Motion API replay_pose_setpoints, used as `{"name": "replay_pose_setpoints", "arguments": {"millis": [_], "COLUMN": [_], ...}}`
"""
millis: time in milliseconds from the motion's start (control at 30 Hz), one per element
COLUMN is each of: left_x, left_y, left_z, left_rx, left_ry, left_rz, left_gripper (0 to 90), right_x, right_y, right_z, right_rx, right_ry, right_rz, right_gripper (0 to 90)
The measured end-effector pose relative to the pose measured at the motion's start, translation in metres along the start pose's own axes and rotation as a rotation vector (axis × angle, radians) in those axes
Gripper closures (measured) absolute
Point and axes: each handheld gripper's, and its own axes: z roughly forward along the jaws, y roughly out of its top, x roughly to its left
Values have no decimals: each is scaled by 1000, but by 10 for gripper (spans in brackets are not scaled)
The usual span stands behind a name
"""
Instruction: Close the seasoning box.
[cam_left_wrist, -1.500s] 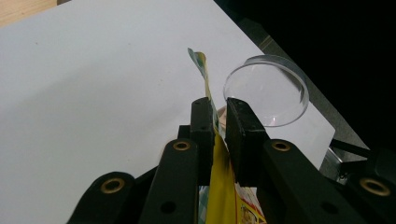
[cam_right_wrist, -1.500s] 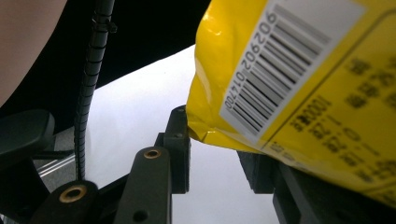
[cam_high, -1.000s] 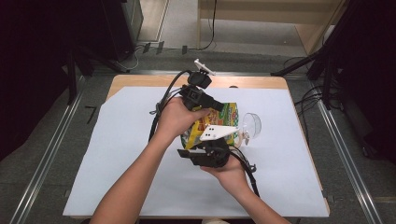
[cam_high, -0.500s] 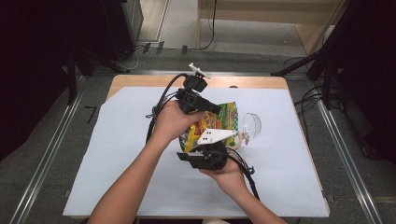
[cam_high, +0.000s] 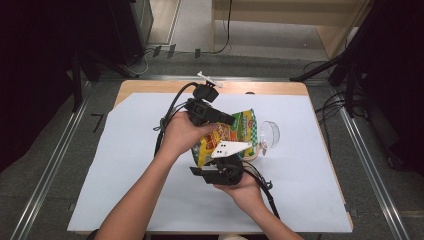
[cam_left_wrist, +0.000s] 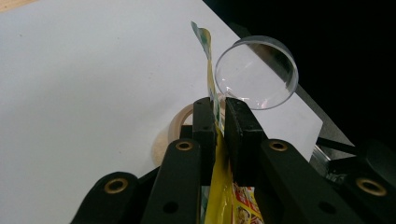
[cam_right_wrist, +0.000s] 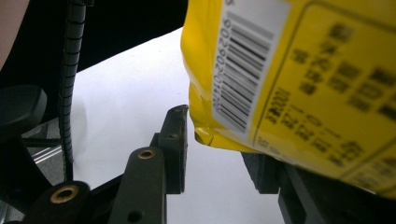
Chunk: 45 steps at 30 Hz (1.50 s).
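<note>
The yellow snack bag (cam_high: 226, 139) is held up over the middle of the white-covered counter (cam_high: 125, 175), tilted toward a clear cup (cam_high: 270, 135) that lies just beside it; a ring of tape (cam_left_wrist: 180, 126) rests on the counter below. The left gripper (cam_left_wrist: 217, 109) has its jaws nearly together, pinching the bag's thin top edge. The right gripper (cam_right_wrist: 219, 140) sits at the bag's lower corner by the barcode; its jaws have just been opening, with the corner between them but the near jaw clear of the film. The step looks like opening or tipping the bag toward the cup. To do it well, keep the left pinch firm on the seam, re-seat the right jaws squarely on the corner before pulling, and hold the bag's mouth over the cup's rim.
</note>
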Motion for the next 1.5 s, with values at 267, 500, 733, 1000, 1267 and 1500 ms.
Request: {"name": "replay_pose_setpoints", "arguments": {"millis": [267,500,733,1000,1267,1500], "left_x": [3,3,6,7,5,4], "left_y": [-7,-12,-20,-15,4,10], "left_z": [-3,-5,-7,-11,-7,-11], "left_rx": [-19,-38,-58,-70,-42,-65], "left_ry": [-17,-30,-48,-42,-24,-14], "left_rz": [-2,-2,-11,-14,-8,5], "left_gripper": [837,837,838,828,823,786], "right_x": [0,0,0,2,0,-3], "right_y": [-3,-6,-9,-2,13,22], "right_z": [3,5,8,4,-3,-5], "right_rx": [7,13,22,-16,-41,-45], "right_ry": [4,5,14,22,7,21], "right_rz": [-6,-11,-6,-16,14,35], "right_gripper": [617,586,561,630,633,632]}}
